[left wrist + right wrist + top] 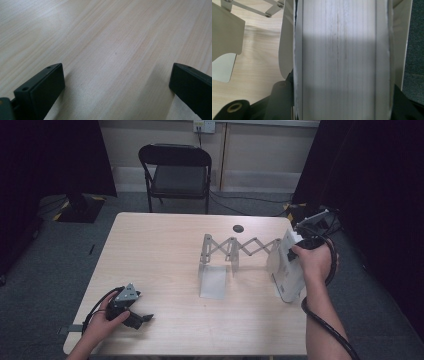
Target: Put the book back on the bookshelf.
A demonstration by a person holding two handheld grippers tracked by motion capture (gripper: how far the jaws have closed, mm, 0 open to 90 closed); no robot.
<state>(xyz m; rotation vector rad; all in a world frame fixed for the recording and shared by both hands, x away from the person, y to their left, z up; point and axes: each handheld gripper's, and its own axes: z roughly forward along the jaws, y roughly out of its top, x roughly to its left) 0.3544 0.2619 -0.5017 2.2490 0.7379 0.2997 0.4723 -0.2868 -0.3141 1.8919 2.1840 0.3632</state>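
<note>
My right tongs (pixel 342 110) are clamped on a thick white book (pixel 342 57), page edges facing me, one jaw on each cover. Left of it, a pale metal expanding bookend (pixel 227 37) stands on the wooden table (pixel 257 72).

Black folding chair (pixel 176 172) beyond the wooden table (pixel 155 260); small dark disc (pixel 238 228), perhaps a grommet.

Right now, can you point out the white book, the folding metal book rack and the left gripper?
white book (pixel 339 60), right gripper view, page edges.
folding metal book rack (pixel 245 246), high view, scissor lattice.
left gripper (pixel 146 318), high view, between its fingertips.
</note>
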